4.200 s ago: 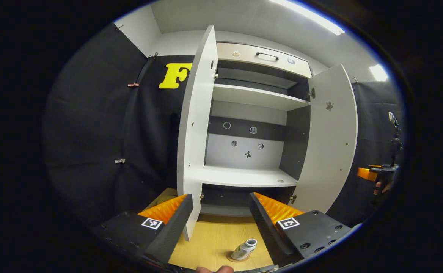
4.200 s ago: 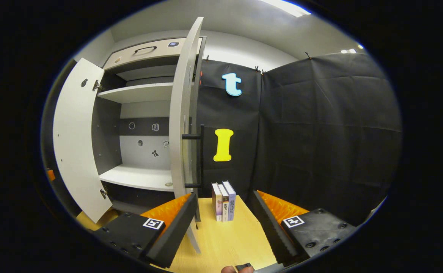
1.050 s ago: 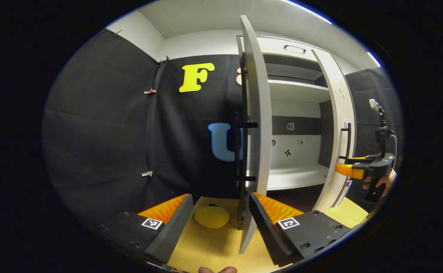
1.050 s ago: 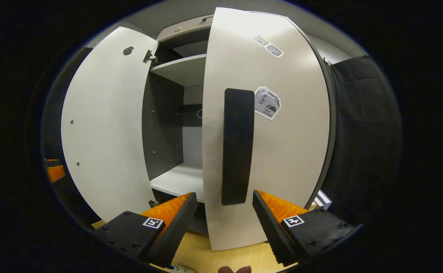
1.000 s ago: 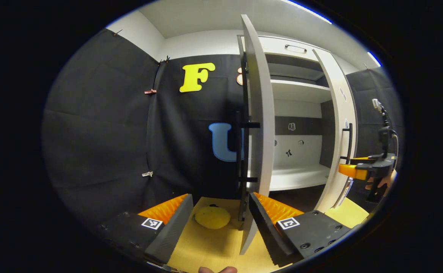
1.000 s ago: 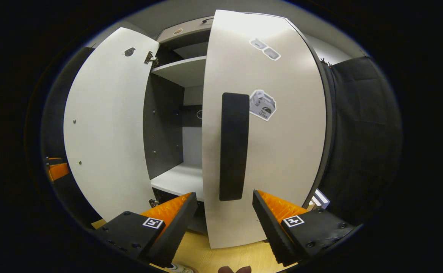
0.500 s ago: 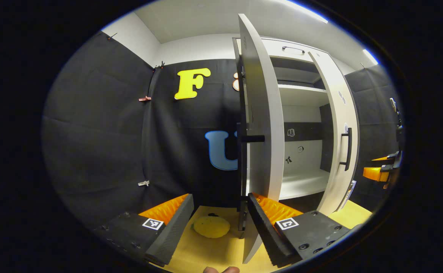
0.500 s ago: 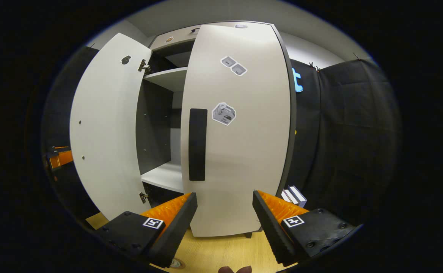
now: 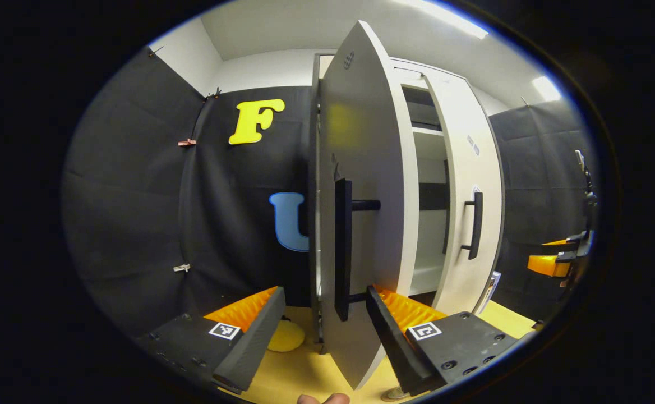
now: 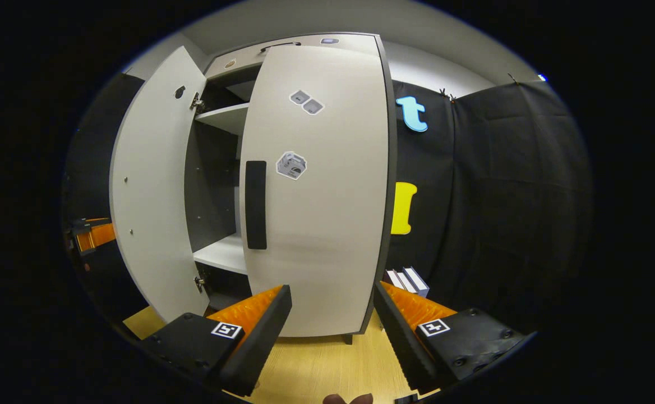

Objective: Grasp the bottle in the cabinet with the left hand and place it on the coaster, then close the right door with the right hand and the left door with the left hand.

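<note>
Taking the tall pale-grey wooden cabinet (image 10: 305, 50) as the landmark: over the last few seconds its right door (image 10: 319, 191), the flat grey panel with a black bar handle (image 10: 255, 205) and small stickers, has swung from standing edge-on to lying almost flat across the cabinet's right half, so the second step of the task looks done or very nearly so; whether it is fully latched cannot be told. The right gripper (image 10: 332, 328) now hangs back in front of that door, apart from it, its fingers spread wide with nothing between them. The left door (image 9: 361, 185), a matching grey panel with a black handle (image 9: 343, 247), has turned from edge-on a second ago to partly swung towards the cabinet front, though a gap to the shelves is left between the two doors. The left gripper (image 9: 322, 331) stands wide apart and holds nothing, with the door's lower edge and handle foot between its fingers; its right-hand finger (image 9: 386, 331) seems to lie against the panel, which I judge is doing the pushing. The bottle itself I cannot make out; a round edge that may be the brown coaster (image 9: 393, 394) peeps out on the light wooden tabletop (image 10: 316, 367), in front of the cabinet. A yellow round thing (image 9: 287, 335) lies left of the cabinet's foot.
</note>
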`<state>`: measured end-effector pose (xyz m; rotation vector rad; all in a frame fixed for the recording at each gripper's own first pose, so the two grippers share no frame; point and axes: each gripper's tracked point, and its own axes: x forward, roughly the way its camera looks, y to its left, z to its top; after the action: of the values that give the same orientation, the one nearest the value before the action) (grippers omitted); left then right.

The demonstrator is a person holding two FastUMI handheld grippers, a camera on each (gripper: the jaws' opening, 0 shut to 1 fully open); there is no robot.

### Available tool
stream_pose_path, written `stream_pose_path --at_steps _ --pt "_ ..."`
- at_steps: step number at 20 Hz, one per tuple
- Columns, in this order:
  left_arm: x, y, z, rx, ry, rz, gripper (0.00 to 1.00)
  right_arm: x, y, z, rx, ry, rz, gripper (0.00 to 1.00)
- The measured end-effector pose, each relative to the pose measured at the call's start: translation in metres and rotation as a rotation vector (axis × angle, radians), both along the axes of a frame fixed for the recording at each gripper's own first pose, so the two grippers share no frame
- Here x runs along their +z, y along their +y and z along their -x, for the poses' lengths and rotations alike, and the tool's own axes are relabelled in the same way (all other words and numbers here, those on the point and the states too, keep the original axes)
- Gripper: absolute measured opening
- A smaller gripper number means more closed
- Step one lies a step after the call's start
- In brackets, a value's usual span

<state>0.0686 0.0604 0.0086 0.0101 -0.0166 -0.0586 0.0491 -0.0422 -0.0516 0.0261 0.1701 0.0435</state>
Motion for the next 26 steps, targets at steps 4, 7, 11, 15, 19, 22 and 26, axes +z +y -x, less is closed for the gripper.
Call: stream_pose_path --at_steps 4,7,11,15,19,22,26 --pt "-0.001 -0.04 -0.01 -0.04 0.0 -0.002 0.93 -0.002 -0.028 0.009 -0.027 0.012 -0.003 0.98" --pt "0.002 -0.071 -0.025 -0.087 -0.017 -0.006 0.93 -0.003 -0.048 0.013 -0.044 0.016 -0.008 0.98" --pt "-0.002 -0.116 -0.046 -0.139 -0.017 -0.015 0.94 -0.008 -0.069 0.006 -0.058 0.019 -0.021 0.98" --pt "-0.01 -0.129 -0.066 -0.125 -0.009 -0.048 0.93 -0.011 -0.083 0.005 -0.061 0.03 -0.024 0.98" --pt "-0.012 -0.142 -0.076 -0.126 0.002 -0.007 0.92 -0.014 -0.095 0.0 -0.066 0.039 -0.024 0.98" --pt "-0.014 -0.159 -0.086 -0.142 0.007 0.008 0.93 -0.015 -0.104 -0.003 -0.068 0.043 -0.025 0.98" --pt "-0.015 -0.173 -0.1 -0.133 0.002 0.011 0.93 -0.014 -0.111 -0.006 -0.064 0.043 -0.023 0.98"
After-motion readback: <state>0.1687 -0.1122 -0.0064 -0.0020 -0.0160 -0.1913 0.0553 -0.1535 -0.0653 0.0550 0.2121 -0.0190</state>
